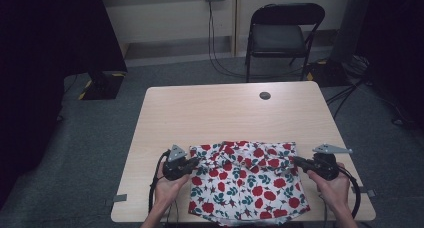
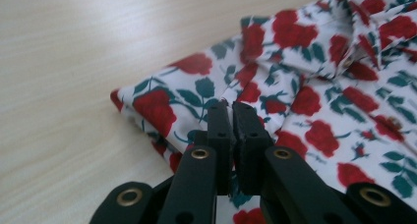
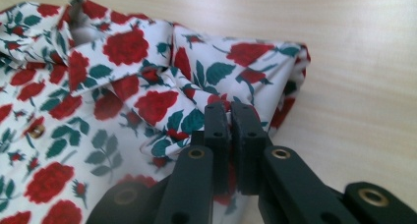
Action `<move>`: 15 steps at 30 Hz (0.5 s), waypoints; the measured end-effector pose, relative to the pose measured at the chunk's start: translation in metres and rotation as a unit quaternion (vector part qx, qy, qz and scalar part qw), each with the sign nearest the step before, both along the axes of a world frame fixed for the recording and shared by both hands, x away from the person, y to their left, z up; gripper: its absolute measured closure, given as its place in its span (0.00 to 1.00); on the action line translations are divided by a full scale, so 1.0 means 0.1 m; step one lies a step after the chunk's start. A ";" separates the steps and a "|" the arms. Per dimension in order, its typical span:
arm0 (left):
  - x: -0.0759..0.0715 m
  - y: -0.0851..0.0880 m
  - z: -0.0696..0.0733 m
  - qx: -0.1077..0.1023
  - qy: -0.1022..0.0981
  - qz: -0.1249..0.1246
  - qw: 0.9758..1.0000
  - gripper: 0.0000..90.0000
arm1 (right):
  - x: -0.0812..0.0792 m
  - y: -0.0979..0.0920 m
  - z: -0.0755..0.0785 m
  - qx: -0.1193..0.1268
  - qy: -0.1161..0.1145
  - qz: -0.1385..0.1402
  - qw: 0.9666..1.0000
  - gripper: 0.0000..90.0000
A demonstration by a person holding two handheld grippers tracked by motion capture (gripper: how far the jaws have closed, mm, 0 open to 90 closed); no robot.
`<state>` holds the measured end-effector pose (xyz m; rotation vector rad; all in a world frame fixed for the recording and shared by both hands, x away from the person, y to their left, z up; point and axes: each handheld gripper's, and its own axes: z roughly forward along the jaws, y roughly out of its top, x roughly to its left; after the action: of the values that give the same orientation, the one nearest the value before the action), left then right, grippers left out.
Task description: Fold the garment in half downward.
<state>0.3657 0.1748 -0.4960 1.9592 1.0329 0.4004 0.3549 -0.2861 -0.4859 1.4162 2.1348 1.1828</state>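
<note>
A folded white shirt (image 1: 245, 180) printed with red roses and green leaves lies flat on the near half of the wooden table (image 1: 215, 113), collar toward the far side. My left gripper (image 1: 197, 161) is at the shirt's left shoulder edge, my right gripper (image 1: 295, 159) at its right shoulder edge. In the left gripper view the black jaws (image 2: 230, 106) are pressed together with a pinch of shirt (image 2: 305, 86) at their tips. In the right gripper view the gripper (image 3: 228, 106) is likewise shut on a fold of the shirt (image 3: 123, 52). A small button (image 3: 35, 131) shows on the front.
A round dark grommet (image 1: 265, 95) sits in the tabletop near the far edge. Behind the table stands a black folding chair (image 1: 280, 33), with cables (image 1: 220, 63) on the grey floor. A dark curtain (image 1: 45, 63) hangs at the left. The person's hands (image 1: 167, 188) rest near the front edge.
</note>
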 end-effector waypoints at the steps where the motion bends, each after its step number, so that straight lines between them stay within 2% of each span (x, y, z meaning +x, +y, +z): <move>1: 0.00 0.01 -0.02 0.000 0.003 0.001 1.000 0.97 | -0.01 -0.01 -0.04 0.001 0.004 -0.001 1.000 0.97; 5: 0.01 0.01 -0.08 0.009 0.012 0.001 1.000 0.97 | -0.05 -0.01 -0.16 -0.001 0.013 -0.001 1.000 0.96; 10: 0.01 -0.03 -0.17 0.018 0.020 0.002 1.000 0.97 | -0.07 0.01 -0.25 -0.009 0.013 0.002 1.000 0.95; 13: 0.02 -0.04 -0.20 0.020 0.021 0.005 1.000 0.96 | -0.08 0.04 -0.27 -0.018 0.013 0.004 1.000 0.91; 15: 0.03 -0.03 -0.23 0.023 0.032 -0.001 0.999 0.90 | -0.08 0.05 -0.28 -0.024 0.011 0.009 1.000 0.86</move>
<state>0.3688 0.1714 -0.5187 2.0248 1.0708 0.3667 0.3473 -0.2814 -0.5136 1.3996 2.1806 1.1204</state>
